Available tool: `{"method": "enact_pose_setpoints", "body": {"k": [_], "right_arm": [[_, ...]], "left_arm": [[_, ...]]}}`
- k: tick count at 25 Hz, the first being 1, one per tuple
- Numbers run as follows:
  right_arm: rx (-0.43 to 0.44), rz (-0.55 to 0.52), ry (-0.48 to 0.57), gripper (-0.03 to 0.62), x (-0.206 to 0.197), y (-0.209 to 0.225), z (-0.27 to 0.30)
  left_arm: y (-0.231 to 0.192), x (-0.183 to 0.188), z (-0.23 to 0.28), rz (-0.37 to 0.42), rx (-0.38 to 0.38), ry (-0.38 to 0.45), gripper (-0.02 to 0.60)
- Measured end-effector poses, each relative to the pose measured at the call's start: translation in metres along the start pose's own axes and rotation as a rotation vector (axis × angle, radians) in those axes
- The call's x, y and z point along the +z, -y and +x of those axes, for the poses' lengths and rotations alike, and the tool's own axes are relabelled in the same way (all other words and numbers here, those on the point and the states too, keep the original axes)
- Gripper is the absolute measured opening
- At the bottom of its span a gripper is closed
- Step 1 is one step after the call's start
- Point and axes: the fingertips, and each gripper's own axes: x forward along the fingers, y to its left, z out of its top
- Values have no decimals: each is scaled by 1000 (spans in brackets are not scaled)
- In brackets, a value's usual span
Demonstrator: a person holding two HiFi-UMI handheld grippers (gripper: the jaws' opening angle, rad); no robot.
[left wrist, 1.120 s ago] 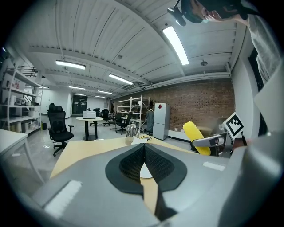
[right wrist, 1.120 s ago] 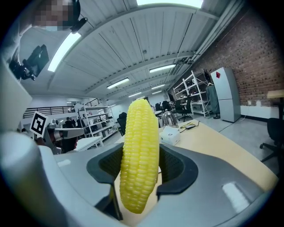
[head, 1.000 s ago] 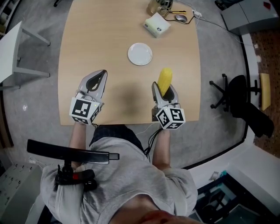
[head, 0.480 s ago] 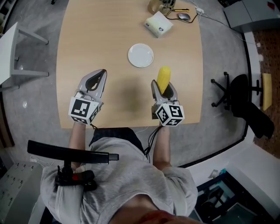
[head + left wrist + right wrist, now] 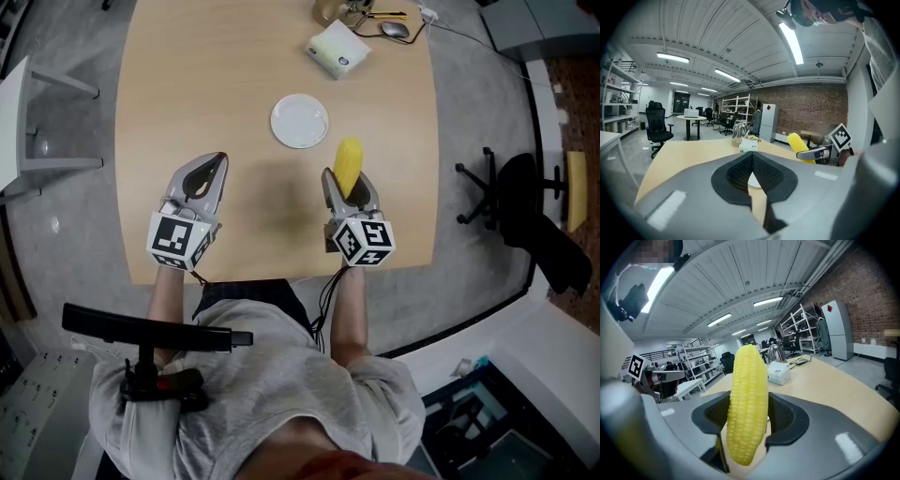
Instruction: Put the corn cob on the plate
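Observation:
A yellow corn cob sticks forward out of my right gripper, whose jaws are shut on its near end; it fills the right gripper view's middle. The small white plate lies on the wooden table, beyond and a little left of the cob's tip. My left gripper hovers near the table's front left, shut with nothing between its jaws. From the left gripper view the corn cob shows at the right and a sliver of the plate just past the jaws.
A white box sits at the table's far side, with a glass jar, a mouse and cables behind it. A black office chair stands right of the table. A white side table is at the left.
The right gripper with the corn cob has edged slightly forward and left toward the plate. The left gripper has hardly moved.

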Motion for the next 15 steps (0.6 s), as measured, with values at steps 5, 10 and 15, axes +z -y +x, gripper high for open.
{"method": "enact_pose_setpoints", "body": {"k": [5,10,15], "right_arm": [[0,0,-17,235,-4,8,17],[6,8,-35,235,-7,14,33],[8,14,-51,235,-11,17,48]], "left_arm": [[-7,-7,11,-12,-3,-13,20],[-12,-15,19,-25,3,-29,20],[-16,-22,26,-42,2,-39,20]]}}
